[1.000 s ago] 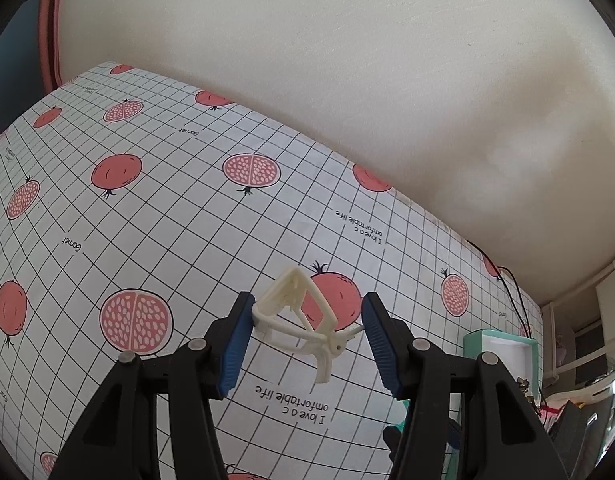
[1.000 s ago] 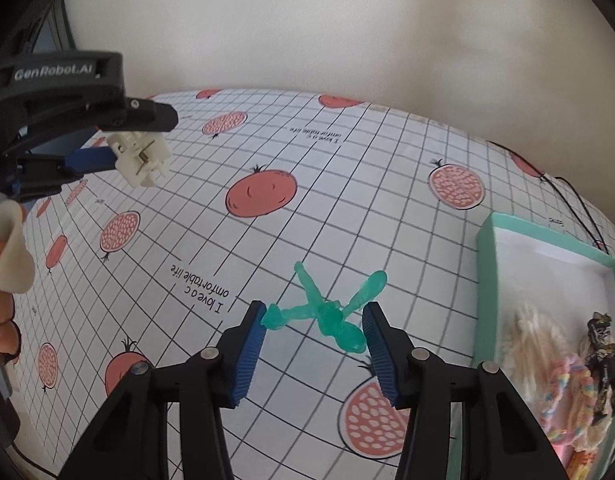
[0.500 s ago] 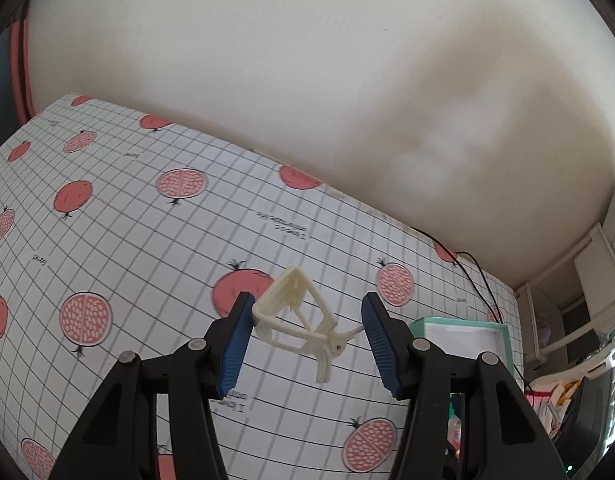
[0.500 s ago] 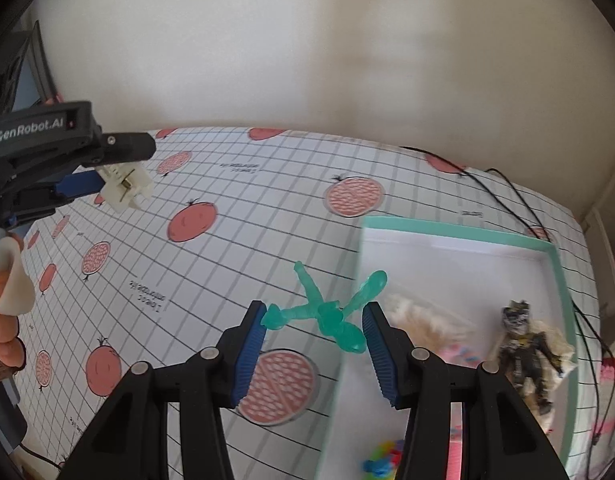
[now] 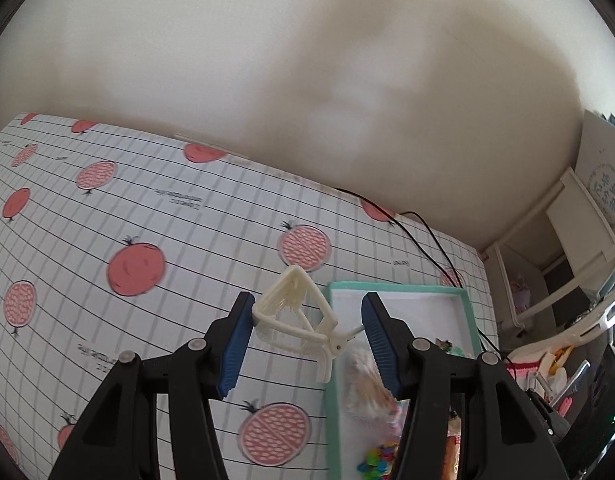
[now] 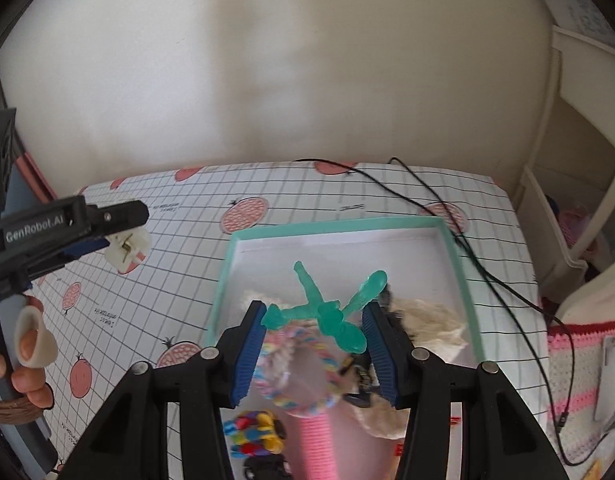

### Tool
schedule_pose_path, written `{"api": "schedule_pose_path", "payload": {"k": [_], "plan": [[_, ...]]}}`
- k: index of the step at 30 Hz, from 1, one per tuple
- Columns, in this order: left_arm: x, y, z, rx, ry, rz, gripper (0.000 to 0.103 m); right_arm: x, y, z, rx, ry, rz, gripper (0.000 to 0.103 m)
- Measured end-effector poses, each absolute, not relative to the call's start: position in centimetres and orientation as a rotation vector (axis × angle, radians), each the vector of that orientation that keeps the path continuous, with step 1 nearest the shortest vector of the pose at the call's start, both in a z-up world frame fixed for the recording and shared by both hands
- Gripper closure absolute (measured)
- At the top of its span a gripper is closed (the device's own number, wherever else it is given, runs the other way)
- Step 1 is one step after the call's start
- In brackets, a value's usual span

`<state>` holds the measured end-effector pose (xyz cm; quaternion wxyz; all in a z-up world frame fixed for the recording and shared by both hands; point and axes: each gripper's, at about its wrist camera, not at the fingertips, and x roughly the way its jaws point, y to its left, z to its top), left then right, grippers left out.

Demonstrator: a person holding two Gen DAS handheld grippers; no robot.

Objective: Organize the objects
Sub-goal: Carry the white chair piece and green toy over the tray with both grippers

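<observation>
The left gripper (image 5: 305,316) clamps a cream hair clip (image 5: 295,320), hanging just left of the teal box (image 5: 469,312). The right gripper (image 6: 313,320) clamps a green clip (image 6: 327,312) above the box's inside, over a pastel rope ring (image 6: 291,368).

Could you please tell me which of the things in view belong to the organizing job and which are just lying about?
Part of the job:
- cream hair claw in the left tongs
- green clip in the right tongs
- teal-rimmed box
- rainbow rope ring inside it

Lying about:
- black cable
- pomegranate tablecloth
- white shelf
</observation>
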<state>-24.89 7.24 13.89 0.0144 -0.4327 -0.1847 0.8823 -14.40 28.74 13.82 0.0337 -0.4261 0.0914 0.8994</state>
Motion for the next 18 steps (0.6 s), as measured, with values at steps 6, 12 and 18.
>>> {"api": "schedule_pose_path", "payload": {"k": [6,12,18], "plan": [[-25.2,10.1,13.5,-1.344,-0.530,2.724,0.046,-12.9,31.7,14.1,-1.276,0.328,2.736,0.051],[-25.2,12.9,13.1,-1.329,-0.471,2.704,0.046,-12.2,33.6,14.0,-1.254,0.364,2.712,0.051],[-25.4,15.2,12.4,-1.321,-0.382,2.691,0.046,-12.1,34.8,13.3,-1.251,0.393,2.674,0.051]]}}
